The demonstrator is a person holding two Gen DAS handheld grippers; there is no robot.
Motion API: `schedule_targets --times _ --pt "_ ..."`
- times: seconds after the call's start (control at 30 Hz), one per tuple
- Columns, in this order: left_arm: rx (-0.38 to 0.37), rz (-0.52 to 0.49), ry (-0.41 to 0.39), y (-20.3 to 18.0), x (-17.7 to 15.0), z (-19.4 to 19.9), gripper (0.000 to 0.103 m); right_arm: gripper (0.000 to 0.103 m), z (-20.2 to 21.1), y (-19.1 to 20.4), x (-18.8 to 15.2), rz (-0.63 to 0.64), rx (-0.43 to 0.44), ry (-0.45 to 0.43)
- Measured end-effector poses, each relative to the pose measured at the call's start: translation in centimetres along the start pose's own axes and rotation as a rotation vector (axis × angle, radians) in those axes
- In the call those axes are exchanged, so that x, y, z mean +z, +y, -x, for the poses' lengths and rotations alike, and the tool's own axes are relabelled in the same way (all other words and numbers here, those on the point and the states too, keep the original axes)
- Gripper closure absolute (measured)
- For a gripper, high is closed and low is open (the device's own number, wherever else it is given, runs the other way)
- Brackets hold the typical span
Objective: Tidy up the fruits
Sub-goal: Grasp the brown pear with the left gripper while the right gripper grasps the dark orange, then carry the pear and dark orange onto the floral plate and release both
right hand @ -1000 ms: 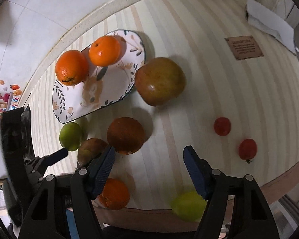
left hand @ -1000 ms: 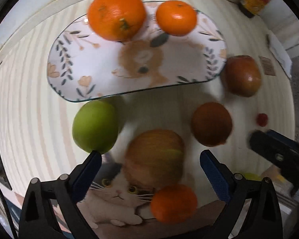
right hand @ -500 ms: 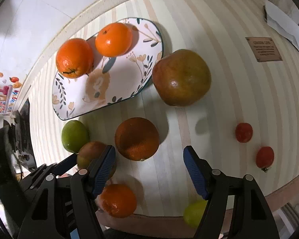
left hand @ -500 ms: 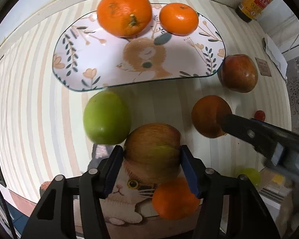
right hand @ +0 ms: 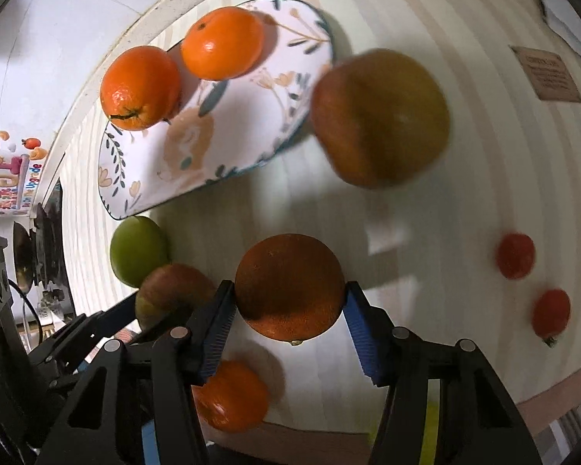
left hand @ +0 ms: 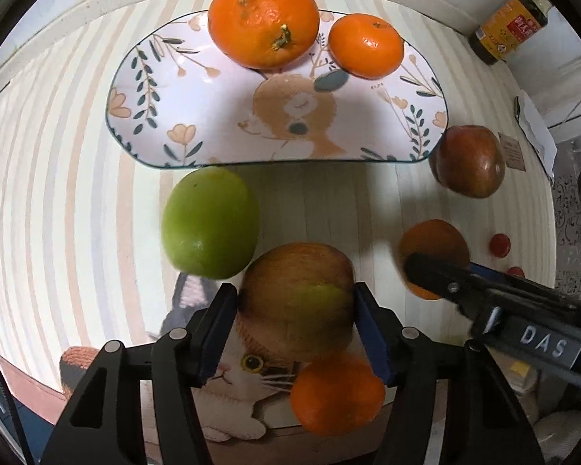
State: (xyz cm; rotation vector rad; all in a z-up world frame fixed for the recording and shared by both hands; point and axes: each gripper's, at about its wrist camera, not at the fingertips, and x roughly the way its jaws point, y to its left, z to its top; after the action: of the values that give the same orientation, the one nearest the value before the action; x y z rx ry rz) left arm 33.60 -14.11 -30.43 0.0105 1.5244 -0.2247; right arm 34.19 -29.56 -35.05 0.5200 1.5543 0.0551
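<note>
while left claw (left hand: 296, 319) grips the apple (left hand: 298, 302), right claw (right hand: 290, 327) clamps dark orange (right hand: 289, 286), tomatoes (right hand: 515, 255) clearer right view

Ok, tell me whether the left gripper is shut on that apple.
Shut on it: the left gripper has both blue fingers pressed against the sides of the red-green apple.

Bright orange mandarins: four; two on the plate (left hand: 262, 19) (left hand: 365, 45), one dark-skinned in the right-hand view (right hand: 289, 286), one at the near edge (left hand: 337, 394)
Red-and-green apples: two (left hand: 298, 302) (left hand: 468, 161)
Smooth green round fruit: one (left hand: 210, 221); a second yellow-green one partly hidden (right hand: 430, 422)
Small red tomatoes: two (right hand: 516, 255) (right hand: 550, 312)
Oval floral ceramic plate: one (left hand: 213, 116)
Dark yellow-labelled bottle: one (left hand: 507, 29)
</note>
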Motion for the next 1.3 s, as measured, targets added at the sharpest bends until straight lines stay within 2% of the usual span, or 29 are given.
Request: schedule_targets --times 0.17,0.33,0.7,0.9,0.97,1.03,1.1,1.13,1.2,1.23,1.3 --pt "0.056 -0.011 0.004 2.5 -1.9 1.3 0.045 0.044 0.1 -0.3 -1.6 0.016 -0.004 0.02" --pt "0.033 0.053 0.023 6.3 -2.8 1.0 0.044 0.043 -0.6 0.5 -2.9 0.062 -0.035 0.031" --pt "0.046 0.078 -0.013 7.5 -3.1 2.3 0.046 0.044 -0.9 3.0 -3.0 0.12 -0.074 -0.002" --pt "-0.001 0.086 -0.102 8.6 -2.3 8.4 0.053 0.044 2.2 5.4 -2.4 0.133 -0.001 -0.071" --pt "-0.008 0.072 -0.145 8.5 -0.9 10.2 0.063 0.044 3.5 6.2 -1.5 0.145 0.016 -0.107" --pt "0.021 0.05 -0.189 7.7 0.9 10.6 0.063 0.044 4.5 7.1 0.0 0.161 0.021 -0.14" --pt "0.058 0.021 -0.161 7.7 2.2 9.3 0.063 0.044 4.5 7.9 1.5 0.176 0.0 -0.16" --pt "0.056 0.036 -0.151 8.1 2.5 8.3 0.063 0.044 4.3 8.1 2.1 0.174 -0.003 -0.161" --pt "0.073 0.047 -0.079 8.8 2.6 6.0 0.063 0.044 3.9 7.6 3.3 0.165 0.0 -0.148" --pt "0.057 0.066 -0.053 9.3 2.6 5.0 0.063 0.044 3.8 7.5 3.4 0.163 -0.001 -0.142" --pt "0.061 0.09 -0.027 10.1 2.3 3.7 0.063 0.044 3.4 7.4 3.6 0.162 -0.002 -0.132"
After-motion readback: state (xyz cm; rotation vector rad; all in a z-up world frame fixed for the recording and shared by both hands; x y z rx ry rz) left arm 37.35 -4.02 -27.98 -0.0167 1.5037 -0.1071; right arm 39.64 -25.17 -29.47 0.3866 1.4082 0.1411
